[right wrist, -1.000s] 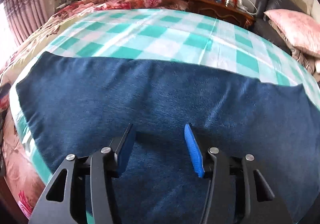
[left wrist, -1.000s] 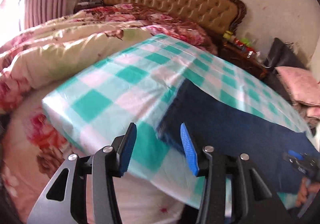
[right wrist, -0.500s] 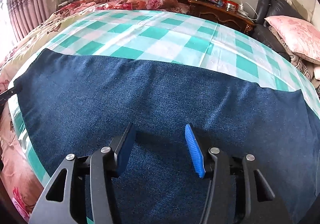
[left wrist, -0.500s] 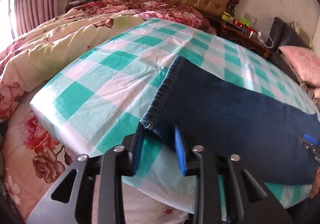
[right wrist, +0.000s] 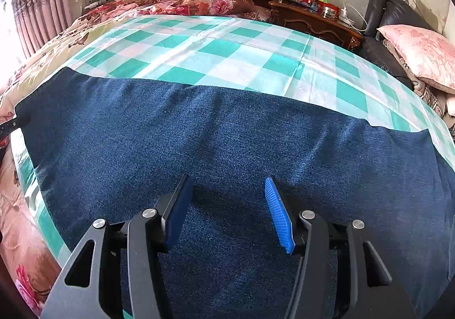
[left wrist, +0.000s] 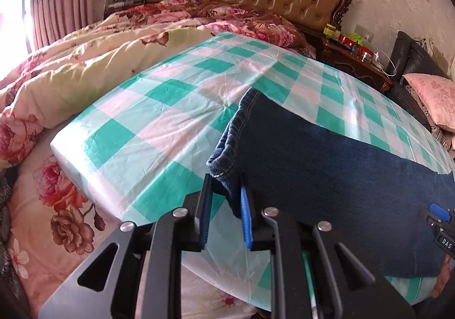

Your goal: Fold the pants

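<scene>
Pants (left wrist: 327,176) lie flat along the near edge of the checked sheet (left wrist: 159,119) on the bed, and in the left wrist view my left gripper (left wrist: 224,199) is closing with the hem corner between its pads, so I should bite both denim layers squarely before lifting. In the right wrist view my right gripper (right wrist: 224,205) hovers half-apart and empty over mid-leg; I judge it should pin the fold line
</scene>
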Demonstrator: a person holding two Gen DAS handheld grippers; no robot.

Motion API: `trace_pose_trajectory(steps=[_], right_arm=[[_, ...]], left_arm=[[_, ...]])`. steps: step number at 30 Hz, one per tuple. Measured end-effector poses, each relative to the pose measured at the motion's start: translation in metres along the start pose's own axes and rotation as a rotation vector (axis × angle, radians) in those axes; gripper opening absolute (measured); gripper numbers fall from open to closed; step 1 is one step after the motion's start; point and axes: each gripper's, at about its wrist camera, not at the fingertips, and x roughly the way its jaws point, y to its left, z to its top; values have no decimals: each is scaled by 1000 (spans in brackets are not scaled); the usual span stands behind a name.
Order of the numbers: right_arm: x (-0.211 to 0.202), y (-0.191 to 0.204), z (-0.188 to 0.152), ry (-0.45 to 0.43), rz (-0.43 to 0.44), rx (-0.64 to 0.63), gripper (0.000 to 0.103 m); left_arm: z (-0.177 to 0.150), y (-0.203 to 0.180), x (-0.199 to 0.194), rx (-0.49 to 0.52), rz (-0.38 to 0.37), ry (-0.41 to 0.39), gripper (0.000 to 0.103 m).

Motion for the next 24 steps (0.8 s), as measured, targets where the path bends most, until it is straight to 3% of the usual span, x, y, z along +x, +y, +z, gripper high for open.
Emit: trace_pose_trajectory(steps=[12,16,19,24], right_arm=[[0,-2,-1,-6,13,-1,54],[-6,-17,5,-8,130,43,54],[-18,-39,14,2,197,125,55],[-32,-96,17,50,377,325,62]], left_arm=[[3,-2,-14,-42,-34,-45,18],[8,-13,-26,-19,-31,-66,18],[17,-38,-47,69,10,-106,18],[11,-139,-88,359,94,-198,18]])
